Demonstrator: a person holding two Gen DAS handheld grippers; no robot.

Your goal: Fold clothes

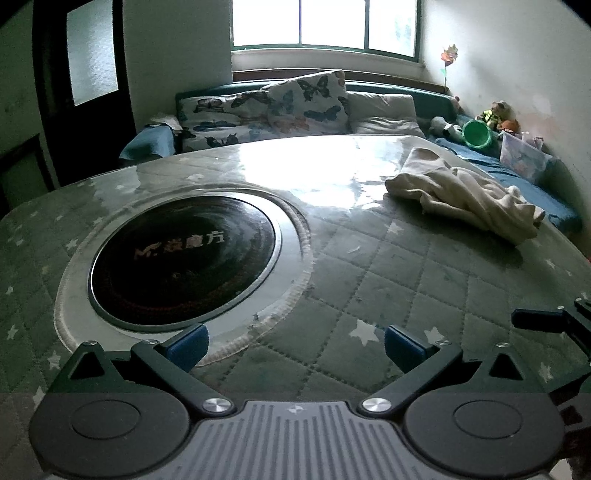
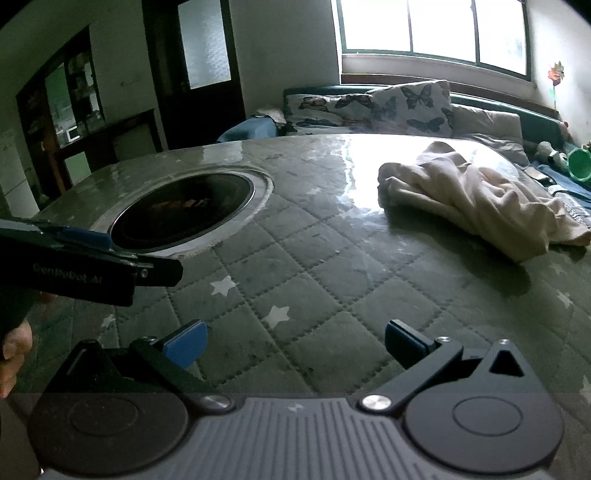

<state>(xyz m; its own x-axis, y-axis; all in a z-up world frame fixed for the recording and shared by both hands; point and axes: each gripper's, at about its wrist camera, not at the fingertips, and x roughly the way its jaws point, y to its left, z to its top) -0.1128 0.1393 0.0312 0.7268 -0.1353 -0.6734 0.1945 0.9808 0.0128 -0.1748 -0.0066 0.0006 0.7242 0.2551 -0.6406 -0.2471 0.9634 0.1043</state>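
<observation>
A table covered in a grey-green quilted cloth (image 1: 388,266) printed with small white stars fills the foreground. Set into it on the left is a round black cooktop (image 1: 183,260) with a metal rim (lettering on its glass is partly legible). Behind the table, a sofa holds butterfly-print cushions (image 1: 273,107) and a plain pale pillow (image 1: 384,112). Near the sofa's right end sit a green plastic cup (image 1: 477,133), soft toys (image 1: 498,112) and a clear storage box (image 1: 524,155). A bright window (image 1: 325,22) is above; a dark door (image 2: 201,62) stands on the left.
</observation>
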